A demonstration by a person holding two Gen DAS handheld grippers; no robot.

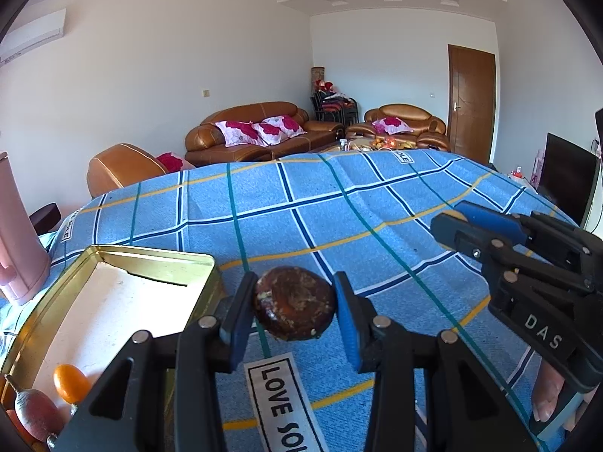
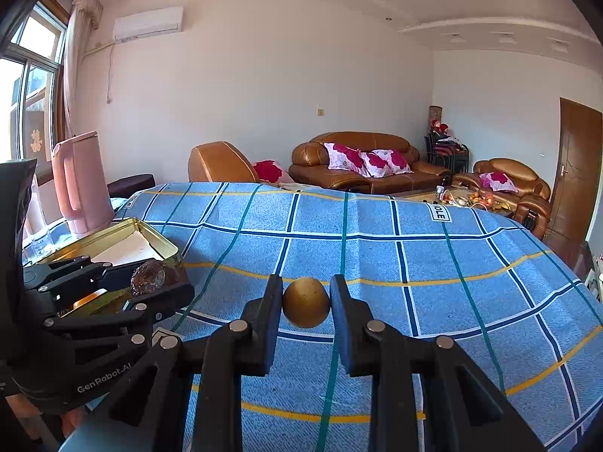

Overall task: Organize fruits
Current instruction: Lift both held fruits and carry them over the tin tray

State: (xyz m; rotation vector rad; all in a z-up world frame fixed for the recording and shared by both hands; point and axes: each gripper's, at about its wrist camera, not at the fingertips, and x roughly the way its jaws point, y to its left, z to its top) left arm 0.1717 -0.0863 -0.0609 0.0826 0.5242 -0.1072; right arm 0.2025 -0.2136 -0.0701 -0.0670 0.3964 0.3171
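My left gripper is shut on a dark brown mottled round fruit, held above the blue checked cloth just right of a gold tin tray. The tray holds an orange fruit and a reddish fruit at its near end. My right gripper is shut on a small golden-brown round fruit above the cloth. The right gripper shows in the left wrist view at right. The left gripper with the dark fruit shows in the right wrist view at left, beside the tray.
A pink kettle stands behind the tray at the table's left edge. The blue checked cloth covers the table. Brown leather sofas and a coffee table stand beyond the far edge. A dark screen is at right.
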